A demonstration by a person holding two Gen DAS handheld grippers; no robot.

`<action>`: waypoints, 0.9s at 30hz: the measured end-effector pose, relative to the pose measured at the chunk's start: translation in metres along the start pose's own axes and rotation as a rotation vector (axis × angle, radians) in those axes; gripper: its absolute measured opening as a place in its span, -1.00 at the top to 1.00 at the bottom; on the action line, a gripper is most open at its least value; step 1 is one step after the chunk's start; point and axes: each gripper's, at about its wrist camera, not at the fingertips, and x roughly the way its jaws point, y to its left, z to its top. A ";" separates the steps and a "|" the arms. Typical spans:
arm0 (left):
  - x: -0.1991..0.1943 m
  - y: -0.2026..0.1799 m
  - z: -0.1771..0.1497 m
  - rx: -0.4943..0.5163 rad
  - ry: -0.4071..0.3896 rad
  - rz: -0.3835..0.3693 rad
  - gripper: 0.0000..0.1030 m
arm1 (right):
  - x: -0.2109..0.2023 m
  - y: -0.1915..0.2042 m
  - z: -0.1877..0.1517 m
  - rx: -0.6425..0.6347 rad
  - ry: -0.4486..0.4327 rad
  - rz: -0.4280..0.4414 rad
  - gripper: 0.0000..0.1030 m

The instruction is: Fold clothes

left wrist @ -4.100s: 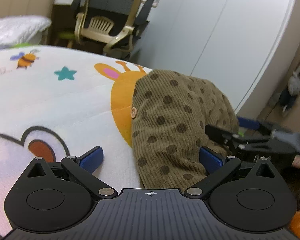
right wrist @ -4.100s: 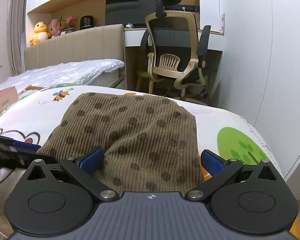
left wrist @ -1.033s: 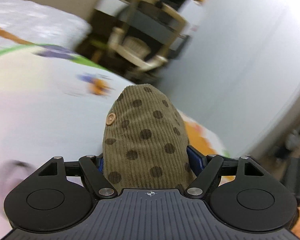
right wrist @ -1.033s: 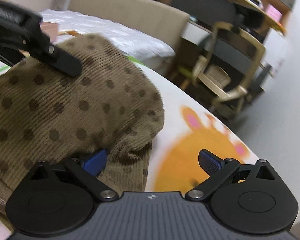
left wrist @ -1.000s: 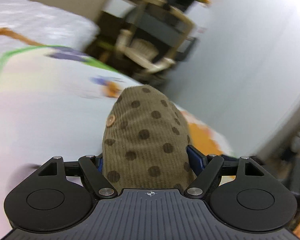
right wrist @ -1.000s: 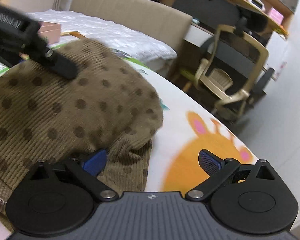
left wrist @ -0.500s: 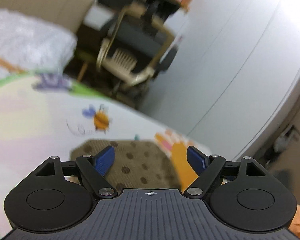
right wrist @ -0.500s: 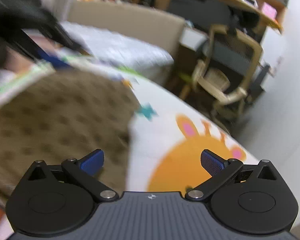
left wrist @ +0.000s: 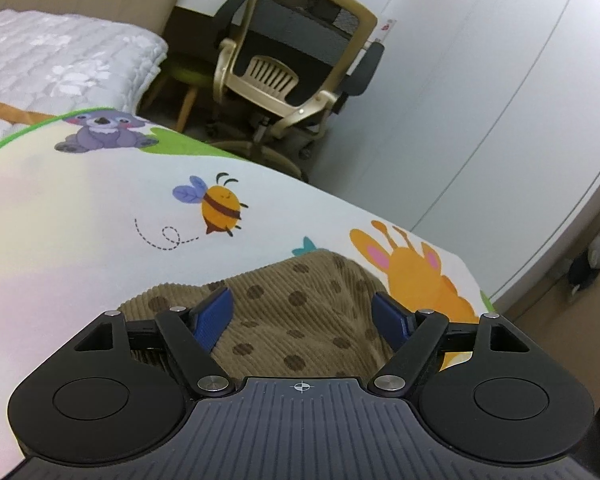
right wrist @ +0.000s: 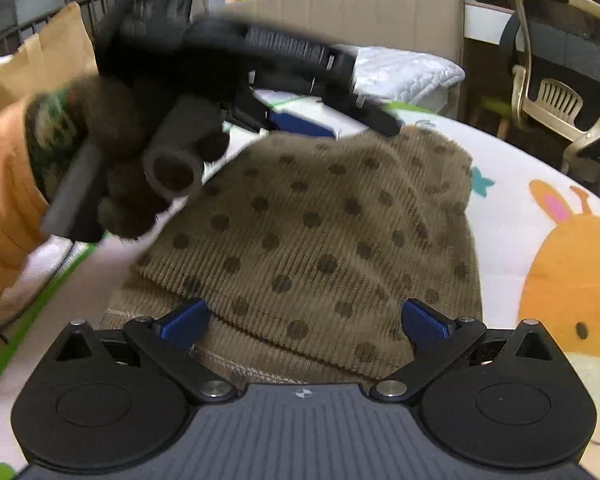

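Observation:
A brown corduroy garment with dark dots lies folded on a cartoon-print mat; it also shows in the left wrist view. My left gripper is open just above the garment's far edge, holding nothing. In the right wrist view the left gripper shows blurred over the garment's far side, held by a dark-gloved hand. My right gripper is open and empty over the garment's near edge.
A gold-framed office chair and a green stool stand past the mat's far edge. A white quilted bed lies at the far left. A white wardrobe wall runs along the right. The giraffe print lies right of the garment.
My left gripper carried the garment's end over, let go and opened. My right gripper also released the cloth. The garment now lies flat, folded on the mat.

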 end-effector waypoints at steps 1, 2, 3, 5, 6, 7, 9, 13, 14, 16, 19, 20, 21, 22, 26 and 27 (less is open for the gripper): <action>0.000 0.000 0.000 0.006 -0.001 0.000 -0.59 | -0.008 -0.005 0.004 0.011 -0.024 -0.005 -1.00; 0.000 0.000 -0.001 0.012 -0.003 0.000 -0.59 | -0.015 -0.010 0.008 0.026 -0.048 -0.013 -0.97; 0.000 0.001 -0.001 0.010 -0.007 -0.004 -0.59 | -0.021 -0.017 0.011 0.049 -0.070 -0.026 -0.92; 0.000 0.002 -0.002 0.006 -0.015 -0.011 -0.60 | -0.024 -0.034 0.014 0.112 -0.081 -0.059 -0.72; -0.001 0.003 -0.003 0.011 -0.019 -0.013 -0.60 | -0.025 -0.043 0.015 0.146 -0.080 -0.076 -0.68; -0.006 0.002 -0.003 0.008 -0.033 -0.010 -0.60 | -0.024 -0.053 0.016 0.178 -0.075 -0.095 -0.56; -0.015 0.001 -0.004 0.002 -0.060 -0.005 -0.60 | -0.020 -0.069 0.010 0.230 -0.055 -0.119 -0.37; -0.057 0.003 -0.018 -0.010 -0.147 -0.029 -0.83 | -0.024 -0.085 -0.004 0.281 -0.035 -0.120 -0.25; -0.069 0.004 -0.023 -0.010 -0.160 -0.027 -0.83 | -0.025 -0.086 -0.006 0.287 -0.035 -0.115 -0.26; -0.080 0.013 -0.034 -0.045 -0.145 -0.008 -0.83 | -0.015 -0.086 -0.005 0.306 -0.033 -0.097 -0.26; -0.084 0.029 -0.053 -0.130 -0.098 -0.003 -0.83 | 0.006 -0.084 -0.004 0.325 -0.027 -0.074 -0.23; -0.082 0.033 -0.057 -0.149 -0.085 -0.004 -0.78 | 0.012 -0.082 -0.003 0.322 -0.027 -0.070 -0.01; -0.079 0.036 -0.061 -0.169 -0.071 -0.004 -0.73 | 0.018 -0.081 -0.002 0.319 -0.027 -0.066 0.21; -0.077 0.039 -0.065 -0.189 -0.057 -0.004 -0.62 | 0.018 -0.077 0.000 0.309 -0.036 -0.060 0.68; -0.086 0.038 -0.061 -0.182 -0.079 -0.020 -0.36 | -0.023 -0.051 0.014 0.231 -0.120 -0.023 0.96; -0.090 0.037 -0.058 -0.174 -0.093 -0.015 -0.36 | -0.032 -0.048 0.014 0.229 -0.123 -0.006 0.96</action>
